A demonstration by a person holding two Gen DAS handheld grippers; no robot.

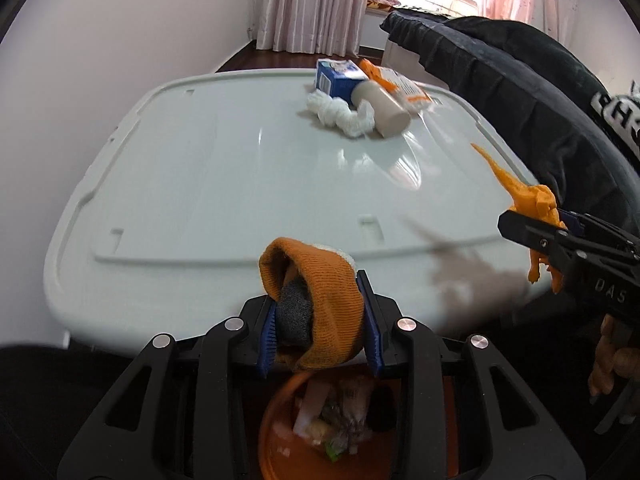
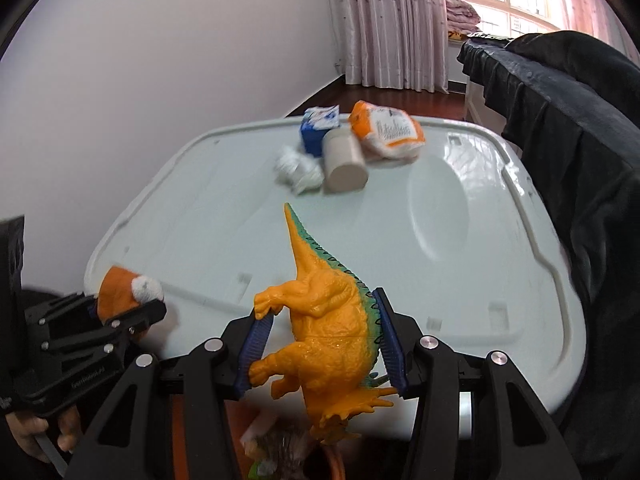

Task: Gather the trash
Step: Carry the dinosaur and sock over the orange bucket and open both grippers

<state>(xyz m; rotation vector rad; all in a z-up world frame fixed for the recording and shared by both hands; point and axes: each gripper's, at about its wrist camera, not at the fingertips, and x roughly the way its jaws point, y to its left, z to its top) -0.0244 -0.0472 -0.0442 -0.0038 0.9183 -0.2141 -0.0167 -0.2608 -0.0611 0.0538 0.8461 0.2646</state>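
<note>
The left gripper (image 1: 320, 320) squeezed a soft, light orange sock (image 1: 316, 296) at mid-bundle, while the right gripper (image 2: 320, 344) clamped a rigid (probably slick) toy dinosaur (image 2: 332, 332) across its belly.

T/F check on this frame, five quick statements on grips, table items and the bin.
1. The left gripper is clamped on an orange knit sock. True.
2. The right gripper is empty. False: it grips an orange toy dinosaur.
3. A blue carton lies on the white table. True.
4. The beige cylinder container stands upright. False: it lies on its side, next to the white crumpled cloth.
5. The orange bin below the left gripper is empty. False: it already holds trash.
</note>
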